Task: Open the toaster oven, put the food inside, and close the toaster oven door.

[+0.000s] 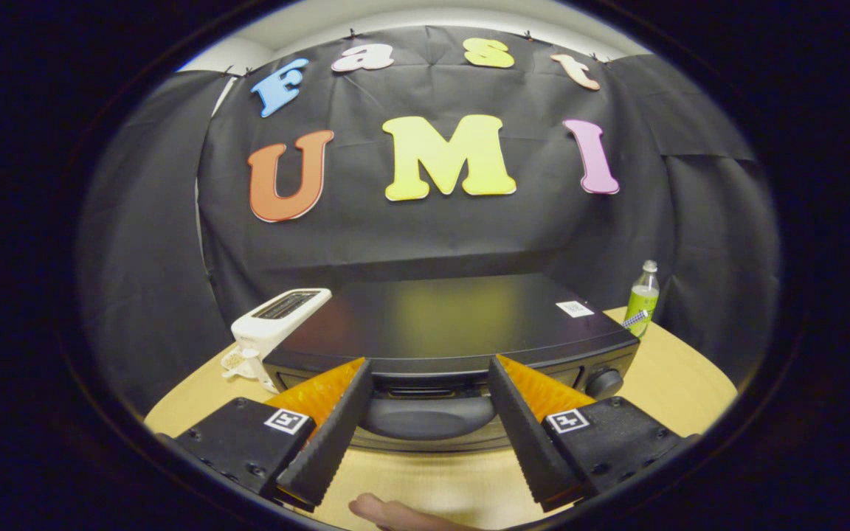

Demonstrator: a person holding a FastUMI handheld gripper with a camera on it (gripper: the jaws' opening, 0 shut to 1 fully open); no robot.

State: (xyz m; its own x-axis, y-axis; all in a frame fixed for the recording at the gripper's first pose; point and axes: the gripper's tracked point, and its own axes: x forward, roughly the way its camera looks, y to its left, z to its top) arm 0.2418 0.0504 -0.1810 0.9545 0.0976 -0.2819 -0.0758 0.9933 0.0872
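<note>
A black toaster oven (454,317) stands on the wooden table (683,376), seen from above and in front. Its glossy top faces me and its door is closed. The rounded door handle (425,417) lies between my fingers, near their tips. My gripper (431,372) is open, with one finger on each side of the handle and neither pressing on it. A round knob (603,382) sits on the oven's front, just right of the right finger. A fingertip of a person's hand (388,512) shows on the table below the fingers.
A white pop-up toaster (277,317) stands left of the oven. A green bottle (643,299) stands behind the oven's right corner. Black cloth walls the booth behind the table.
</note>
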